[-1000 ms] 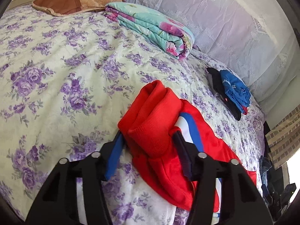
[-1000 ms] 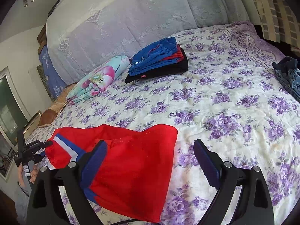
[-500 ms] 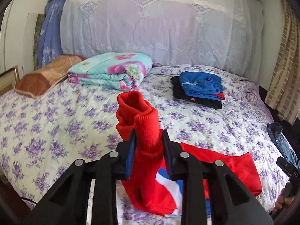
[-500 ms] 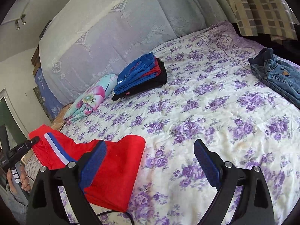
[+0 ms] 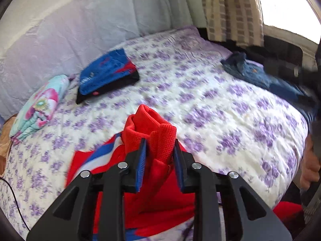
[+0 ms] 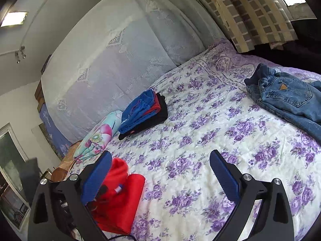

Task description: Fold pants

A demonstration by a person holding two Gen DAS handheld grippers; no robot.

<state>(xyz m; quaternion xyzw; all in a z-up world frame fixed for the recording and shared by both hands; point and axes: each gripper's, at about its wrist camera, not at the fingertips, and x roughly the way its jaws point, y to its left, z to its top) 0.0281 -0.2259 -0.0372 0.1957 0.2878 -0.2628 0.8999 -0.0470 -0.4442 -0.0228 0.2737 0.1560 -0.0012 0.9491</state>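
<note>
Red pants with a blue and white side stripe (image 5: 152, 180) lie bunched on the flowered bed. My left gripper (image 5: 160, 150) is shut on a thick red fold of them and holds it raised above the sheet, with the rest trailing below. In the right wrist view the red pants (image 6: 122, 198) show as a folded heap at the lower left, partly behind my left finger. My right gripper (image 6: 160, 164) is open and empty above the bedspread, to the right of the pants.
A folded stack of blue, red and black clothes (image 6: 144, 114) and a rolled floral blanket (image 6: 98, 138) lie near the headboard. Blue jeans (image 6: 291, 100) lie at the bed's right side. A checked curtain (image 6: 250, 12) hangs behind.
My left gripper has swung right with the red fold, now facing the jeans and curtain. My right gripper stays open and has turned right, leaving the pants at its lower left.
</note>
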